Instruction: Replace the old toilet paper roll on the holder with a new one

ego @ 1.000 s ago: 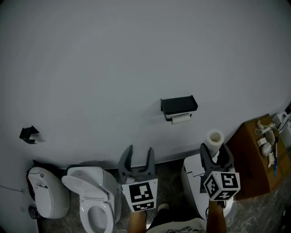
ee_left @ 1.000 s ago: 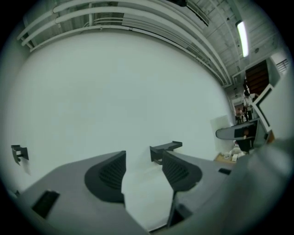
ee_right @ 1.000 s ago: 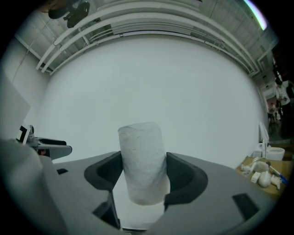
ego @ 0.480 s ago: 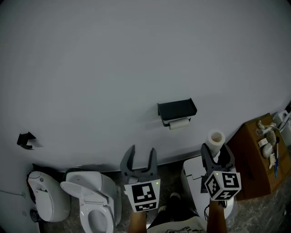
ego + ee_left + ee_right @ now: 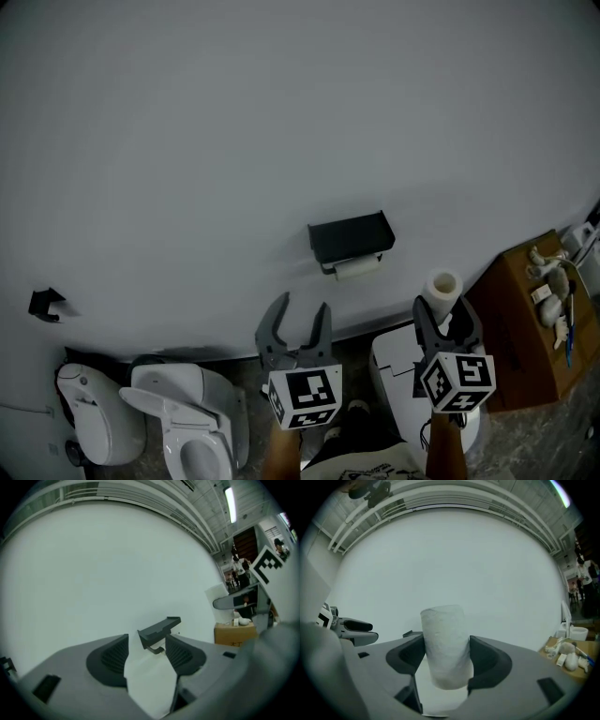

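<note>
A black wall holder (image 5: pixel 350 239) carries the old roll (image 5: pixel 356 268) under its shelf, thin and nearly used up. My left gripper (image 5: pixel 302 306) stands open and empty below and left of the holder, apart from it. In the left gripper view the holder (image 5: pixel 158 630) shows straight ahead between the spread jaws. My right gripper (image 5: pixel 442 306) is shut on the new toilet paper roll (image 5: pixel 442 286), a full white roll held upright. That new roll (image 5: pixel 446 644) fills the gap between the jaws in the right gripper view.
A white toilet (image 5: pixel 192 417) and a second white fixture (image 5: pixel 94 417) stand at the lower left. Another white toilet (image 5: pixel 398 366) sits under my right gripper. A brown box (image 5: pixel 525 328) with small items is at the right. A black fitting (image 5: pixel 42 303) juts from the wall at far left.
My left gripper has moved right and a little up, closer to the holder. The view has shifted, so the holder sits lower and further left. The right gripper keeps its roll.
</note>
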